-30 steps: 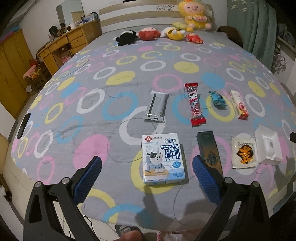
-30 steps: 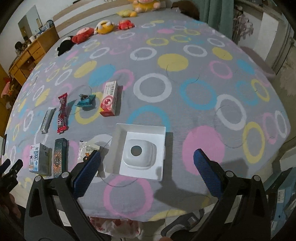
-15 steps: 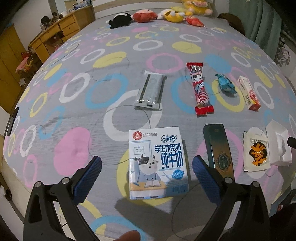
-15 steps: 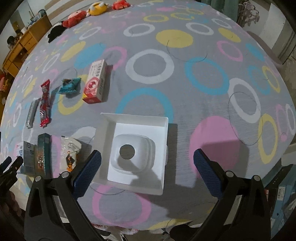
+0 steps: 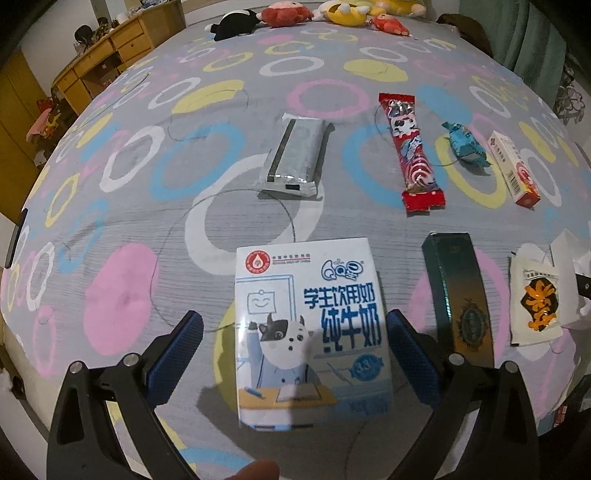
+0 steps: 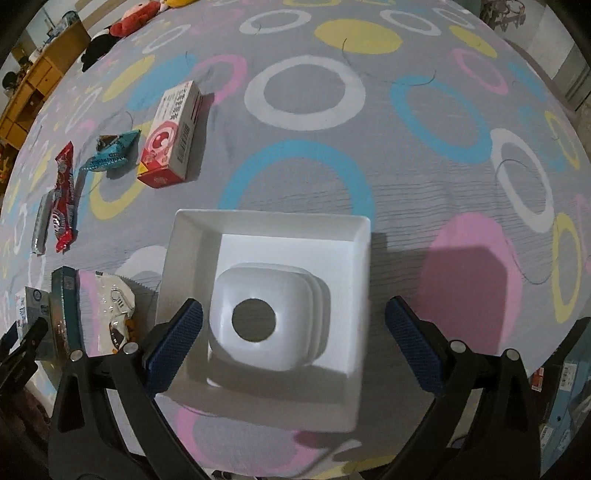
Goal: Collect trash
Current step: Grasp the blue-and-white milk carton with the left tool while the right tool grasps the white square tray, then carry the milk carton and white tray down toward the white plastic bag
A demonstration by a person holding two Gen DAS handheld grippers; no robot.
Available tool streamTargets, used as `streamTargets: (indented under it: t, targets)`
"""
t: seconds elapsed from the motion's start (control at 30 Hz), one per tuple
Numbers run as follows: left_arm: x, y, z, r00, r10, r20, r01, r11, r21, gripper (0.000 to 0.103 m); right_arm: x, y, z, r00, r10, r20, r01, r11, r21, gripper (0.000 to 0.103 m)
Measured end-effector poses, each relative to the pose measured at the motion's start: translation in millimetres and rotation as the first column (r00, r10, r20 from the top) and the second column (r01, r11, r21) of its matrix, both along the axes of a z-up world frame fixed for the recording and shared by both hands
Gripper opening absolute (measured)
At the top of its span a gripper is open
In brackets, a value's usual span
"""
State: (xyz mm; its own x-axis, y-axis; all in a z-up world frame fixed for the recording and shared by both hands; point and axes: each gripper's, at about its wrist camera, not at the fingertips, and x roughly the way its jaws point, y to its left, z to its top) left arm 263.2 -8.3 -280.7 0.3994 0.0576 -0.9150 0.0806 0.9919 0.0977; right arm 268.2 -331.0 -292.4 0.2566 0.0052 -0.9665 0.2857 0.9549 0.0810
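Left claw [image 5: 293,350] wide open, milk carton [image 5: 310,332] flat on the bedspread [image 5: 122,221] between its pads, not touching either. Ahead of it: silver pouch [image 5: 293,157], then red wrapper [image 5: 413,151], teal wrapper [image 5: 463,142], red-white box [image 5: 513,168]. Just right of that claw: dark green box [image 5: 460,291], white sachet [image 5: 535,301]. Right claw [image 6: 293,349] also wide open, straddling the white tray [image 6: 258,236]; left pad over the tray's edge, right pad clear of it.

Grey bedspread [image 5: 229,155] with coloured rings, wooden dresser [image 5: 107,62] at left, green curtain [image 5: 532,33] at right.
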Motion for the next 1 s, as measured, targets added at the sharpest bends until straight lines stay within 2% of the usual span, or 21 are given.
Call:
streamTargets:
  t: [0.1,0.13,0.17,0.2,0.53,1.0]
  targets:
    - [3.5,0.5,-3.2,1.000,0.004,-0.002,-0.004,1.000,-0.001,0.095,3.5,0.3,-2.8,1.000,0.002,-0.004,-0.002,1.000,-0.017,0.091]
    - [4.1,0.5,-4.2,1.000,0.007,-0.002,-0.007,1.000,0.001,0.089,4.3,0.7,-2.1,1.000,0.002,0.001,-0.002,1.000,-0.017,0.086]
    - [5.2,0.6,-6.3,1.000,0.008,-0.008,-0.008,1.000,-0.001,0.072,4.8,1.3,-0.3,1.000,0.007,0.012,-0.007,1.000,-0.008,0.077]
    - [5.7,0.6,-8.2,1.000,0.004,-0.018,-0.004,1.000,-0.009,0.065,4.9,1.7,1.5,1.000,0.009,0.015,-0.009,1.000,-0.009,0.077]
    - [-2.4,2.9,-1.2,0.999,0.009,0.038,-0.008,1.000,-0.029,0.063,-6.1,0.9,1.1,0.998,0.004,0.066,-0.003,1.000,-0.010,0.071]
    - [-20.9,14.4,27.8,0.994,0.013,0.109,-0.008,0.999,-0.045,0.063,-19.3,9.0,17.4,0.995,0.017,0.098,-0.015,1.000,-0.022,0.071]
